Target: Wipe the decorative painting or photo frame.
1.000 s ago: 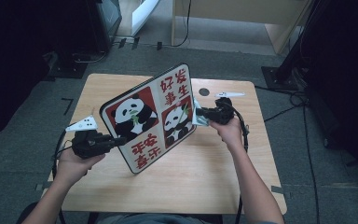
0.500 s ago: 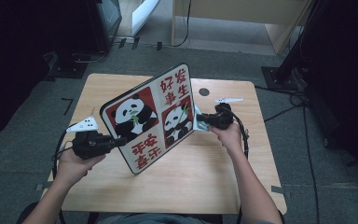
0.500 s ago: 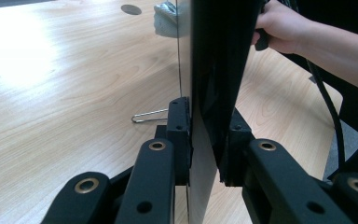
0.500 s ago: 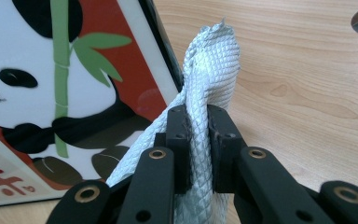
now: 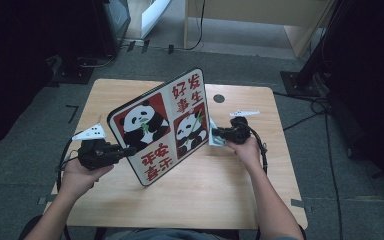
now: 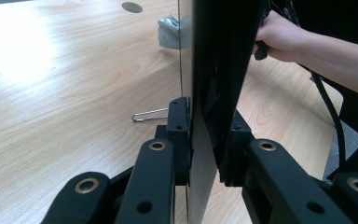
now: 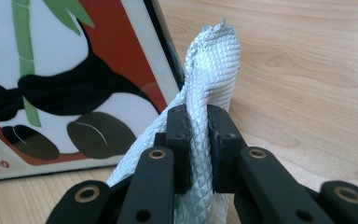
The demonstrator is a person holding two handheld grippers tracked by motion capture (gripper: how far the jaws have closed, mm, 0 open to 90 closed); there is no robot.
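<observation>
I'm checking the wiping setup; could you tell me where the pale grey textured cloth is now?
In the high view, the pale grey textured cloth is pinched in the right gripper, beside the right edge of the framed panda picture.

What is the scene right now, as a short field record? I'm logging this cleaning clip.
surface: wooden table
left gripper: shut on the edge of the panda picture
picture: held tilted, one corner near the table
right gripper: shut on a grey cloth
cloth: beside the picture's right edge; contact unclear
other item: metal clip on the table
</observation>
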